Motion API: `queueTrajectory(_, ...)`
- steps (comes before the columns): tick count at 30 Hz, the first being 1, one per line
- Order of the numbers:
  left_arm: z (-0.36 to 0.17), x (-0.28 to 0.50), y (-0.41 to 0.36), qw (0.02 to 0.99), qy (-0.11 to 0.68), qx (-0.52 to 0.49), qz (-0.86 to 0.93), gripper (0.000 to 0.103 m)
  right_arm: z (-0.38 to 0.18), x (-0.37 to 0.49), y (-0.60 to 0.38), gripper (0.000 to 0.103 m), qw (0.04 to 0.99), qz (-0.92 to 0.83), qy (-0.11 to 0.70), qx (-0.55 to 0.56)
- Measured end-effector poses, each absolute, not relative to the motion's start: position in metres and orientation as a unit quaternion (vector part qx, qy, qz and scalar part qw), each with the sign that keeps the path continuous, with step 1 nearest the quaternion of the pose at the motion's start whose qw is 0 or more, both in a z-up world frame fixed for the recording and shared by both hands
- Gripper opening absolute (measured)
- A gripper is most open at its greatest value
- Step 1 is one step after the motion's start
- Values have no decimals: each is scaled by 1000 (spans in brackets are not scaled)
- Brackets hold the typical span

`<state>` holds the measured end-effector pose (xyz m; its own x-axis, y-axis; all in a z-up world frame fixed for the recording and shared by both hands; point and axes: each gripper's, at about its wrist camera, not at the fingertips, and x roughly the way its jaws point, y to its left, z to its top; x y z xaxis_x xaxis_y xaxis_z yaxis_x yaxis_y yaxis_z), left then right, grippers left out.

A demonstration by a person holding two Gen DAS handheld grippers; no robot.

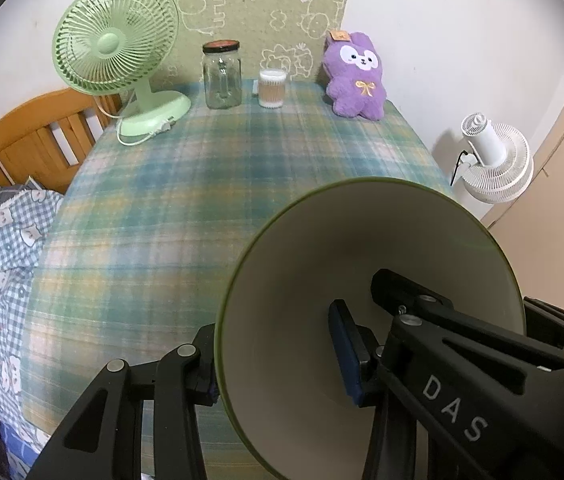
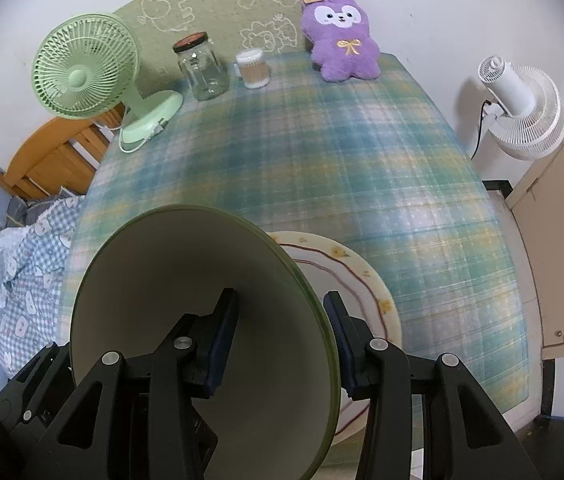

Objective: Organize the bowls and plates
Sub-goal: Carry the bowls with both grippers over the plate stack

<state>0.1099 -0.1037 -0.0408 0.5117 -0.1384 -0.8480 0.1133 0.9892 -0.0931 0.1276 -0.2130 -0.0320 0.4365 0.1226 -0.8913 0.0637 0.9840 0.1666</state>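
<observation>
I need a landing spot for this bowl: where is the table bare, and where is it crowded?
Bare: the wide plaid middle of the table, between the back row and the patterned plate. Crowded: the back edge, with green fan, glass jar, swab cup and purple plush.

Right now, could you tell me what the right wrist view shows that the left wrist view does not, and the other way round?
Only the right wrist view shows the cream plate with a wavy red line lying on the tablecloth beside the bowl.

Only the left wrist view shows the left gripper clamped across the bowl's near wall, one finger inside and one outside.

Both show the green-rimmed bowl, gripped in the right view by the right gripper, plus the green fan, glass jar, purple plush and white fan.
</observation>
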Motion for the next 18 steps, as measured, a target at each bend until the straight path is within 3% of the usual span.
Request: queueTrajectory(18,-80,119,-123,859,509,-34,-43,45,-76,144,-232,47,828,38,555,72)
